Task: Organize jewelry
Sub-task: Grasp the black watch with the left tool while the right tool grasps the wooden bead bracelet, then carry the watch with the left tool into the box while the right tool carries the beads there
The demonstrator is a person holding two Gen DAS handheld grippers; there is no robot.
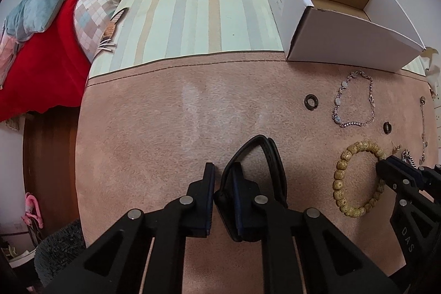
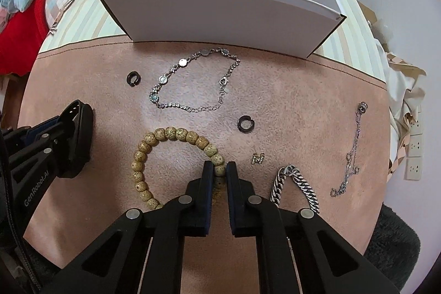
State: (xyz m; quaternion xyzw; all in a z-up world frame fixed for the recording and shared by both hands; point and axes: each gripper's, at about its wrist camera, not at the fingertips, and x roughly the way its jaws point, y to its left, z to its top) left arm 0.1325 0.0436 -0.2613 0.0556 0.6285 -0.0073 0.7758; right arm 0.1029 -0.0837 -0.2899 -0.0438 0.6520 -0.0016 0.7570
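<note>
Since the white box (image 2: 220,4) sits open at the far edge of the pink mat (image 2: 289,106), both pieces look to be pinched for carrying over there. The right gripper (image 2: 219,166) is clamped narrow on one bead of the wooden bead bracelet (image 2: 176,134), which lies flat as a loop slightly longer toward the box. The left gripper (image 1: 222,170) is closed on a black band (image 1: 271,153), whose loop sticks out away from the fingers.

Soft even daylight, faint shadows, sharp centre, strong fisheye bending and dark corners.
</note>
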